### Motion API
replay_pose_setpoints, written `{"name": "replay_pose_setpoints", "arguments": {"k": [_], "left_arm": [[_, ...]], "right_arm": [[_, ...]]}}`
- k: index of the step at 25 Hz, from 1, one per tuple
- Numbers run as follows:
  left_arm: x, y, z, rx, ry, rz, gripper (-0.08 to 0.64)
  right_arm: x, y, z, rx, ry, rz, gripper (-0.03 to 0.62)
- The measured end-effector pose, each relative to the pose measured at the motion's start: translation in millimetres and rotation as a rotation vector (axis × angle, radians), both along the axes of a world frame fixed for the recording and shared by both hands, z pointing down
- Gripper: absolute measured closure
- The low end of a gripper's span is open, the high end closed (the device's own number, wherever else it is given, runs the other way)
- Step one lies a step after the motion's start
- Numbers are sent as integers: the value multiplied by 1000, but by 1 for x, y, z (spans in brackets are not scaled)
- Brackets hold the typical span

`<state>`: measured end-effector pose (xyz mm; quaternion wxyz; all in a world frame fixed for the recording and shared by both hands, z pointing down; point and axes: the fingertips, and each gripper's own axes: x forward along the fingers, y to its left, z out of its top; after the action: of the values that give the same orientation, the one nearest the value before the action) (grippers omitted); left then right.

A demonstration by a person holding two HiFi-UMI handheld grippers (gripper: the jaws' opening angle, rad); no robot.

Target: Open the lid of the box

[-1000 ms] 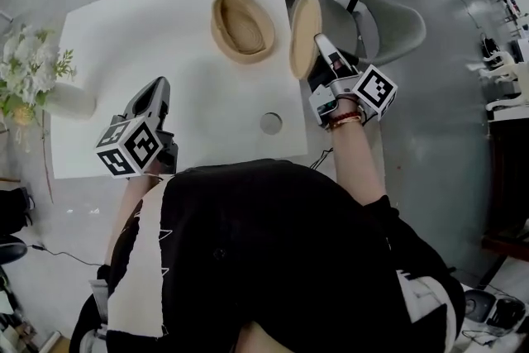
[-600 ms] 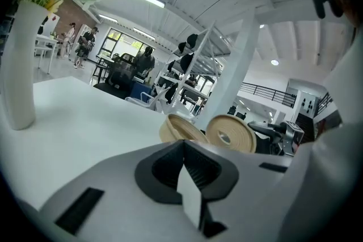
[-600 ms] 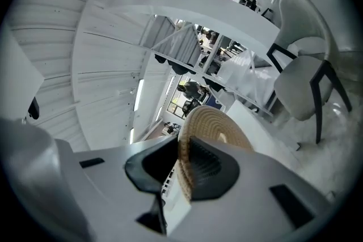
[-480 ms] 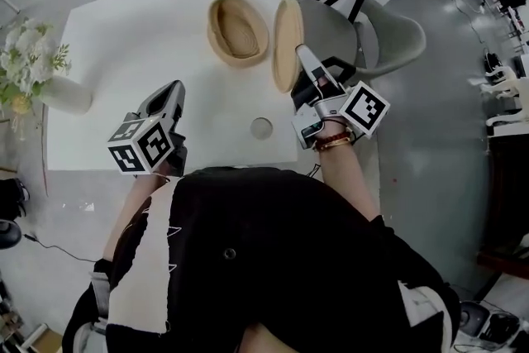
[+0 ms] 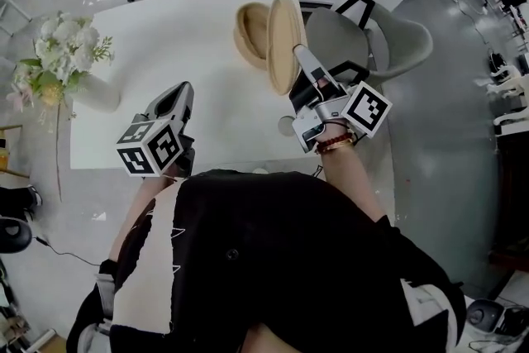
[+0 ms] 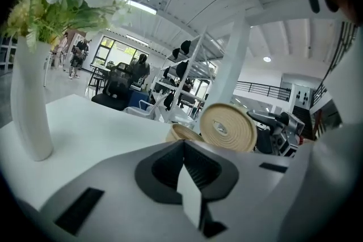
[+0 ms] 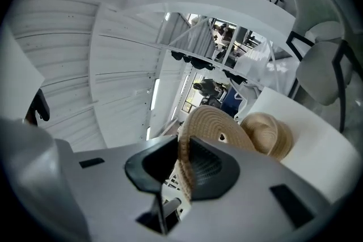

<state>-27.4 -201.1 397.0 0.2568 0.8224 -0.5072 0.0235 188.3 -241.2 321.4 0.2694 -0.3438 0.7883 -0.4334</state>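
A round woven box stands open near the white table's far right edge. Its flat woven lid is held on edge, upright, just right of the box and overlapping its rim in the head view. My right gripper is shut on the lid's rim; the right gripper view shows the lid pinched between the jaws of the gripper, with the box beyond. My left gripper hovers over the table's front left, shut and empty, facing the lid.
A white vase of flowers stands at the table's left end. A small grey disc lies on the table by my right wrist. A grey chair is close on the right; office chairs stand behind the table.
The right gripper has carried the upright lid leftward, from a gap right of the box to close against its right rim. The left gripper has barely moved.
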Motion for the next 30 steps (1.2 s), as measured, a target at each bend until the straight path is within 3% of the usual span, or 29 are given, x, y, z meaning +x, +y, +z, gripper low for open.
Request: {"name": "replay_pose_setpoints", "arguments": {"k": [8, 17, 23, 30], "left_arm": [[-38, 18, -5, 14, -37, 8, 549], [-58, 48, -2, 10, -6, 16, 549], [-71, 68, 3, 1, 4, 16, 549], [-78, 90, 14, -14, 15, 20, 549]], "right_arm": [[-62, 20, 4, 2, -19, -35, 518], [-122, 52, 28, -40, 54, -104, 518], [-141, 76, 53, -103, 142, -109, 517], [-155, 99, 71, -132, 163, -120, 517]]}}
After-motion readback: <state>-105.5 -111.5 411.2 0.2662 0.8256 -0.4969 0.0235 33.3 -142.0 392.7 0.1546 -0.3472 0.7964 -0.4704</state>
